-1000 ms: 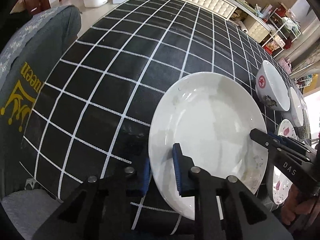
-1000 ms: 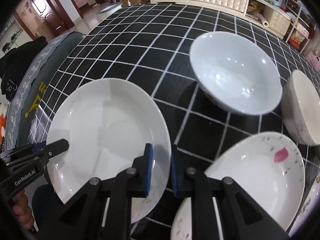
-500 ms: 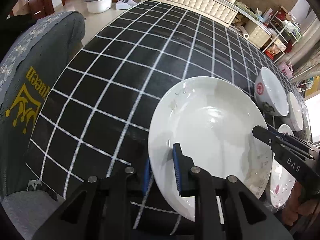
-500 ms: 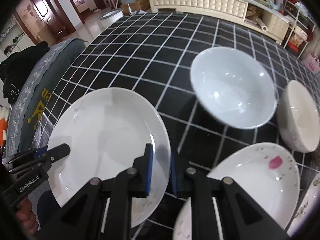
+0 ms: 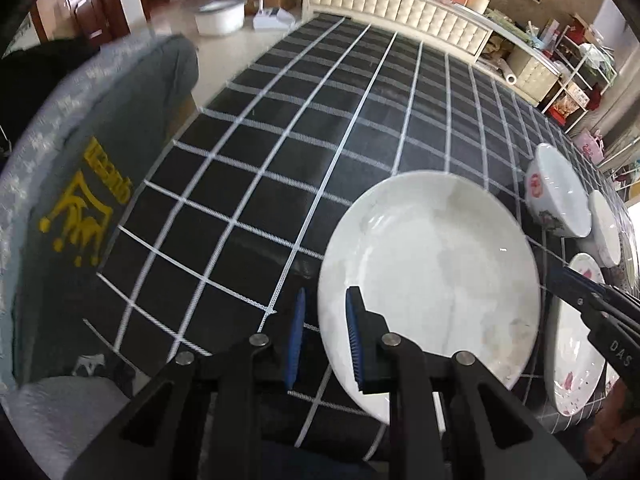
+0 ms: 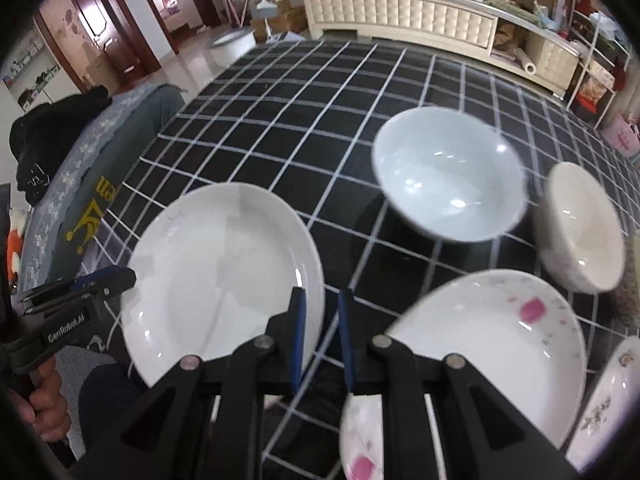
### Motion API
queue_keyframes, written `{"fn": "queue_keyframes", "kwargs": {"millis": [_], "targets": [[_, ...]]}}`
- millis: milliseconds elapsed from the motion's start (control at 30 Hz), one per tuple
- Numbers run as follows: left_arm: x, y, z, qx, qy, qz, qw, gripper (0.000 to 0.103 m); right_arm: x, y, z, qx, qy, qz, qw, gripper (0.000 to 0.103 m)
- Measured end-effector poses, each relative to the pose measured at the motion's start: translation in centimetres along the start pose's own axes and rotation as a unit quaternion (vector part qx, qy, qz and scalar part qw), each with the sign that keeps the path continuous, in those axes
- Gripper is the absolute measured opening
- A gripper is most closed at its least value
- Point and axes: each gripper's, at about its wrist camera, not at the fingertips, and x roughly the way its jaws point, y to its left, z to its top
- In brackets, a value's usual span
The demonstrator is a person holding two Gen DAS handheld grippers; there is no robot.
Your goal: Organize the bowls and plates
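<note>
A plain white plate (image 5: pixel 432 280) (image 6: pixel 224 280) is held above the black grid tablecloth (image 5: pixel 280 140). My left gripper (image 5: pixel 324 336) is shut on its left rim. My right gripper (image 6: pixel 320 336) is shut on its right rim. A white bowl (image 6: pixel 448 176) stands behind it, with a cream bowl (image 6: pixel 580 228) to its right. A pink-flowered plate (image 6: pixel 492 344) lies at the front right, and shows in the left wrist view (image 5: pixel 576 352) too. In the left wrist view the white bowl (image 5: pixel 556 196) shows a red mark on its side.
A grey chair cover with yellow print (image 5: pixel 80 200) is at the table's left edge. Another patterned dish (image 6: pixel 608 400) sits at the far right. A white padded bench (image 6: pixel 400 12) and shelves (image 6: pixel 592 64) stand beyond the table.
Both grippers have risen and pulled back a little with the plate between them; the plate sits higher above the cloth and the flowered plate shows more.
</note>
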Motion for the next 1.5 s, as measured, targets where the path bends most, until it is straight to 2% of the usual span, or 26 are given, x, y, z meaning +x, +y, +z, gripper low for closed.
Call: {"fn": "queue_keyframes", "kwargs": {"millis": [100, 300, 367, 533, 733, 833, 933, 1000, 1100, 1500], "targets": [[-2.2, -0.9, -0.3, 0.005, -0.018, -0.02, 0.9996, 0.019, -1.8, -1.1, -0.7, 0.012, -0.013, -0.006, 1.0, 0.02], [-4.4, -6.4, -1.3, 0.053, -0.027, -0.072, 0.9956, 0.019, -4.4, -4.3, -2.8, 0.041, -0.027, -0.017, 0.999, 0.02], [-4.4, -8.6, -2.0, 0.071, -0.022, -0.082, 0.9938, 0.019, -4.9, -5.6, -3.9, 0.054, -0.028, -0.009, 0.998, 0.02], [-3.8, -13.5, -4.3, 0.118, 0.002, -0.103, 0.9876, 0.019, -5.8, -8.5, -6.0, 0.069, -0.031, -0.031, 0.997, 0.02], [-2.5, -16.5, -5.7, 0.123, 0.033, -0.131, 0.9831, 0.019, -6.1, -11.9, -7.3, 0.088, -0.034, -0.05, 0.994, 0.02], [-1.9, -17.8, -5.9, 0.129, 0.039, -0.128, 0.9827, 0.019, -5.7, -13.1, -7.4, 0.094, -0.029, -0.07, 0.993, 0.022], [-0.8, -18.4, -5.6, 0.128, 0.05, -0.127, 0.9823, 0.019, -5.6, -14.5, -7.6, 0.1, -0.024, -0.076, 0.992, 0.03], [-0.3, -18.6, -5.3, 0.128, 0.055, -0.128, 0.9819, 0.019, -5.3, -15.1, -7.6, 0.102, -0.022, -0.078, 0.991, 0.041], [0.7, -19.1, -5.0, 0.132, 0.064, -0.123, 0.9815, 0.019, -4.7, -15.7, -7.1, 0.103, -0.02, -0.08, 0.991, 0.051], [3.4, -20.3, -4.3, 0.15, 0.077, -0.11, 0.9796, 0.018, -1.4, -16.1, -6.1, 0.087, 0.01, -0.059, 0.994, 0.051]]}}
